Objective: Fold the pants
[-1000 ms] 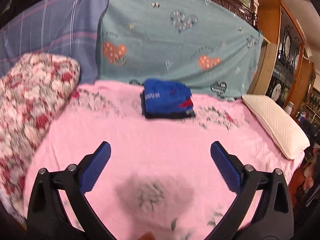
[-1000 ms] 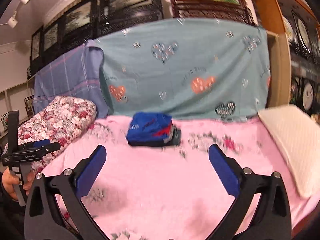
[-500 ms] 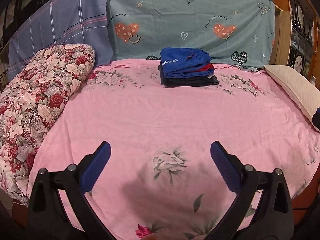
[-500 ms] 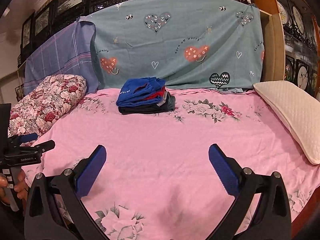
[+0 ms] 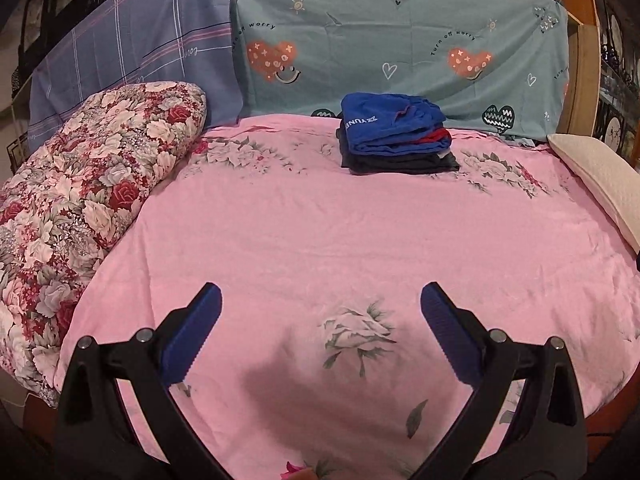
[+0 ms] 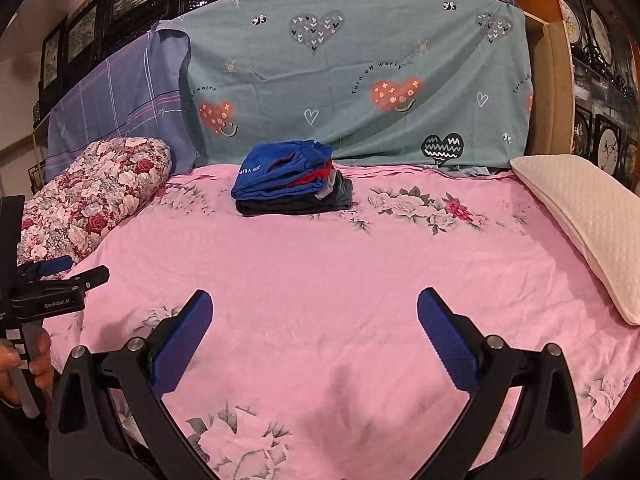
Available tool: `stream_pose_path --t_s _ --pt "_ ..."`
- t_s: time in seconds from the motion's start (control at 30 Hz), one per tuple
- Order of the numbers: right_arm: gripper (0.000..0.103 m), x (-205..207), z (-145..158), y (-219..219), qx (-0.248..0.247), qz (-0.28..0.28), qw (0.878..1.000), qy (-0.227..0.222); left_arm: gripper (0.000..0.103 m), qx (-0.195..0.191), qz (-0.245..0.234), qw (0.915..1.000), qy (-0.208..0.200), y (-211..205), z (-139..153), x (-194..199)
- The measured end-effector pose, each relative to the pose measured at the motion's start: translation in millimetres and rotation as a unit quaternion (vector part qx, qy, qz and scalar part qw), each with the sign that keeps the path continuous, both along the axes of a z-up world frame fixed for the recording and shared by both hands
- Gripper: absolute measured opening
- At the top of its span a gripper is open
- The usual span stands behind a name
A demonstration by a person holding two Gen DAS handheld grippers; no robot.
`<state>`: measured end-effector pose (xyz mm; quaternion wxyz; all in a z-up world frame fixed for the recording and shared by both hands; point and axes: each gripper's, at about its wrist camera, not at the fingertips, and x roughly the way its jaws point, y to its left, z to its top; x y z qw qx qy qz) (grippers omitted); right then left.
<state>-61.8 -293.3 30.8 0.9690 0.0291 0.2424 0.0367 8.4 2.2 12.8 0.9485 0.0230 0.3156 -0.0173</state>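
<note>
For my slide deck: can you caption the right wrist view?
Open right gripper above a pink floral bedspread, facing a stack of folded clothes; left gripper at frame edge.

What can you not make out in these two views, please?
- Folded stack: how many garments it holds, both views; the blue top piece covers the rest.
- Cream pillow: far end cut off by the left wrist view's edge.
- Unfolded pants: none shows in either view.

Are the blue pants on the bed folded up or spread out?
Folded. The blue pants sit as a small neat bundle on top of a stack of folded clothes at the back of the pink bed.
</note>
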Motion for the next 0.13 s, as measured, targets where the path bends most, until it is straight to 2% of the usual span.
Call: stream_pose_path --t_s 0.13 --pt "0.102 1.4 -2.1 -1.2 0.002 -0.003 1.0 0.003 0.101 -0.004 0.015 0.9999 0.007 7.7 -4.3 3.8"
